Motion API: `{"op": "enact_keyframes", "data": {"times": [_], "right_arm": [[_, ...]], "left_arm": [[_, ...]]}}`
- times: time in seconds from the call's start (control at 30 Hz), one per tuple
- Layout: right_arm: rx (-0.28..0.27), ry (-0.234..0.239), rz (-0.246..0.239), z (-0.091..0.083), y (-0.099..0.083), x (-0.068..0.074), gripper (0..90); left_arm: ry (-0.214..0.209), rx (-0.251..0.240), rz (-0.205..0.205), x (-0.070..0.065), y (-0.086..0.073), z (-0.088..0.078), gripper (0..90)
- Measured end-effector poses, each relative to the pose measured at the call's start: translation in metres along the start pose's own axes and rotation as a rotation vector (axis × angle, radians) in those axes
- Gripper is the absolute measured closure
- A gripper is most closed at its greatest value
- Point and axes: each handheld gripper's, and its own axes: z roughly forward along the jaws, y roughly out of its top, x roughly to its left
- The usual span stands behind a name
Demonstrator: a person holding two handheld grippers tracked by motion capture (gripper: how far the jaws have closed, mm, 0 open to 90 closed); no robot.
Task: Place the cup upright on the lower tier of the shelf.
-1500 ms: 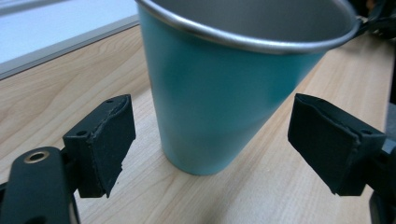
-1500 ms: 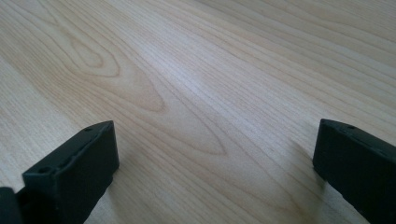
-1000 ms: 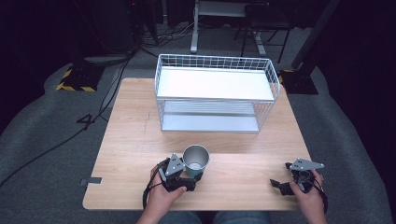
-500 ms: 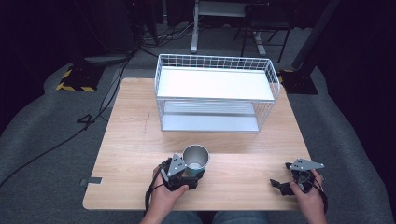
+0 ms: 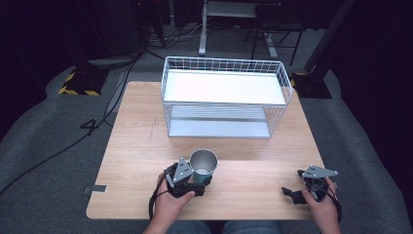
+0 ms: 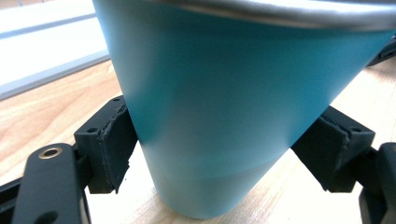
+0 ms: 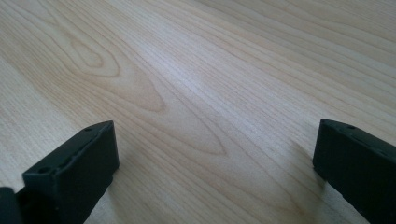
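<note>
Teal cup (image 5: 203,164) upright at the counter's (image 5: 141,131) near edge, gripped by the left claw (image 5: 197,176).

Clamped on both sides of the cup's lower wall (image 6: 224,116). Right claw (image 5: 292,192) spread wide, resting on bare wood at near right, well apart. White wire rack (image 5: 225,97) standing beyond at the far side, between cup and far edge.

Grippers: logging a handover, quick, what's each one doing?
Left gripper: shut on the teal metal cup.
Right gripper: open, holding nothing, low over the wooden table.
</note>
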Motion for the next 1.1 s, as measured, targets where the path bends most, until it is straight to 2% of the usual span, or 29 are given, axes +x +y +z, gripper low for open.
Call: {"op": "enact_keyframes", "data": {"times": [0.17, 0.23, 0.47, 0.63, 0.8, 1.1], "right_arm": [[0.001, 0.002, 0.003, 0.000, 0.000, 0.000, 0.2], [0.001, 0.002, 0.002, 0.000, 0.000, 0.000, 0.2], [0.001, 0.002, 0.002, 0.000, 0.000, 0.000, 0.2], [0.001, 0.002, 0.002, 0.000, 0.000, 0.000, 0.2], [0.001, 0.002, 0.002, 0.000, 0.000, 0.000, 0.2], [0.001, 0.002, 0.002, 0.000, 0.000, 0.000, 0.2]], "left_arm": [[-0.005, -0.003, 0.006, 0.000, 0.010, -0.002, 20.1], [-0.017, -0.019, 0.012, -0.001, 0.018, -0.002, 20.1], [-0.029, -0.046, 0.010, -0.001, 0.031, 0.001, 20.1], [-0.025, -0.052, -0.019, 0.007, 0.045, 0.008, 20.1], [-0.015, -0.062, -0.013, 0.012, 0.053, 0.013, 20.1], [-0.021, -0.083, -0.041, 0.025, 0.065, 0.028, 20.1]]}}
